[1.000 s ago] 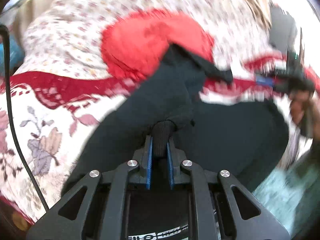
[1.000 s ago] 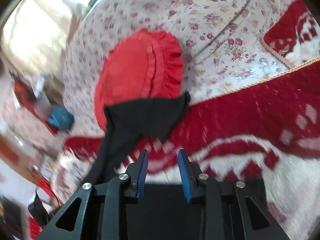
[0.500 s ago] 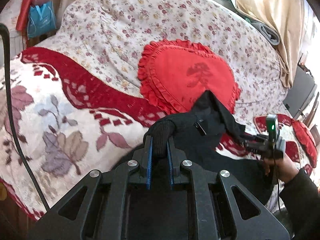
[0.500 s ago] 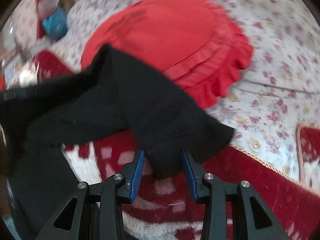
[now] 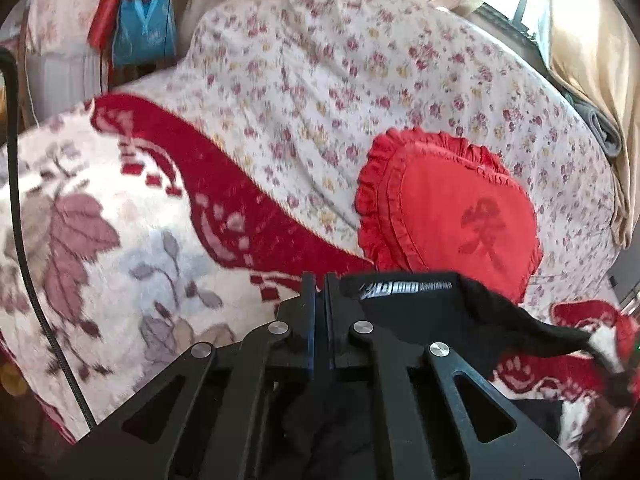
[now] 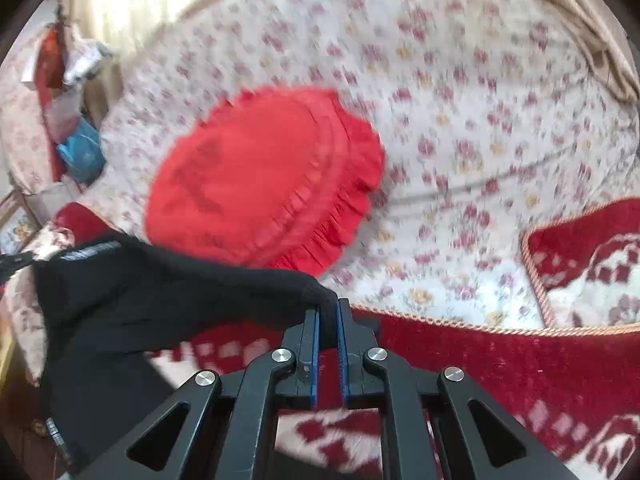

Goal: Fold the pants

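Observation:
The black pants [image 5: 432, 316] hang stretched between my two grippers above the bed. My left gripper [image 5: 319, 280] is shut on one corner of the waistband, whose inside label shows just to its right. My right gripper [image 6: 328, 312] is shut on the other corner, and the pants [image 6: 160, 304] run from it to the left and hang down. In the left wrist view the cloth reaches to the far right edge, where the other gripper is mostly hidden.
A red heart-shaped frilled cushion [image 5: 452, 216] lies on the floral bedspread [image 5: 320, 80] just beyond the pants; it also shows in the right wrist view [image 6: 260, 176]. A red and white blanket [image 5: 120, 232] covers the near bed. A blue bag [image 5: 144, 36] stands at the back left.
My right gripper has closed on the pants' corner. Both grippers have moved apart and the waistband is now pulled taut between them, lifted off the blanket.

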`<move>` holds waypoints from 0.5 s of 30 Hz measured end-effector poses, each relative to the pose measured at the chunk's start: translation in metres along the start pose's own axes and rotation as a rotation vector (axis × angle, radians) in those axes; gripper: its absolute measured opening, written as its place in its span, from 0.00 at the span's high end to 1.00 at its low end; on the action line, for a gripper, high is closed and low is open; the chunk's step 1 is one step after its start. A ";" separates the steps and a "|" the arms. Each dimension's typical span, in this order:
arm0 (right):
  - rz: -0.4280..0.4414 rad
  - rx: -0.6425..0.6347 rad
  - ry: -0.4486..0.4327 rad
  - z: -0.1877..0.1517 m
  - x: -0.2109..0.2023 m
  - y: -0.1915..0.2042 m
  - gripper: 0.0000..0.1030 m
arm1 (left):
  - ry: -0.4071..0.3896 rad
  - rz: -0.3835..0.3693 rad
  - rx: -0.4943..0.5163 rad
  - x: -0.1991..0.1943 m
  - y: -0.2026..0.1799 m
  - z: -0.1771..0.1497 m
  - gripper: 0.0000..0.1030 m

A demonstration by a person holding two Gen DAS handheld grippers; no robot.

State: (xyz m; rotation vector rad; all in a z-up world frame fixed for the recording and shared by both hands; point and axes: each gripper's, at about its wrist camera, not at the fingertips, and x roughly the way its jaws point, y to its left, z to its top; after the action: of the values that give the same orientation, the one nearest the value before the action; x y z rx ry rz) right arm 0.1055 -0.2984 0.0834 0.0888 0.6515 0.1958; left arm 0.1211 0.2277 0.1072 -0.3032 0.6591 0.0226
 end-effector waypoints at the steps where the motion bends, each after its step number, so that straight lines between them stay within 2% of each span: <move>1: 0.016 -0.007 -0.029 0.003 -0.013 0.003 0.94 | -0.007 -0.004 0.009 -0.001 -0.001 0.000 0.98; 3: 0.059 -0.022 -0.092 0.007 -0.043 0.011 0.94 | -0.004 -0.028 0.019 0.000 -0.003 -0.001 0.98; 5: 0.076 -0.013 -0.115 0.007 -0.055 0.012 0.94 | -0.011 -0.063 0.022 -0.002 -0.008 -0.004 0.98; 7: 0.085 0.026 -0.087 0.007 -0.047 0.005 0.94 | -0.002 -0.096 0.019 -0.001 -0.014 -0.009 0.97; 10: 0.063 0.154 -0.030 0.002 -0.009 -0.028 0.93 | 0.050 -0.131 0.004 0.007 -0.023 -0.020 0.97; 11: 0.030 0.188 -0.020 -0.001 0.007 -0.042 0.91 | 0.067 -0.129 0.007 0.009 -0.026 -0.023 0.97; 13: -0.107 0.249 0.024 -0.008 0.038 -0.070 0.89 | 0.097 -0.118 0.021 0.014 -0.031 -0.033 0.97; 14: -0.152 0.254 0.037 -0.012 0.046 -0.079 0.89 | 0.104 -0.115 0.030 0.014 -0.033 -0.037 0.97; 15: -0.169 0.296 0.034 -0.016 0.046 -0.091 0.89 | 0.110 -0.108 0.044 0.014 -0.034 -0.042 0.93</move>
State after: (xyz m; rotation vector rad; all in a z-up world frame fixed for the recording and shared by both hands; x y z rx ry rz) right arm 0.1455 -0.3775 0.0300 0.3143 0.7151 -0.0633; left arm 0.1111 0.1818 0.0766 -0.2986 0.7506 -0.1124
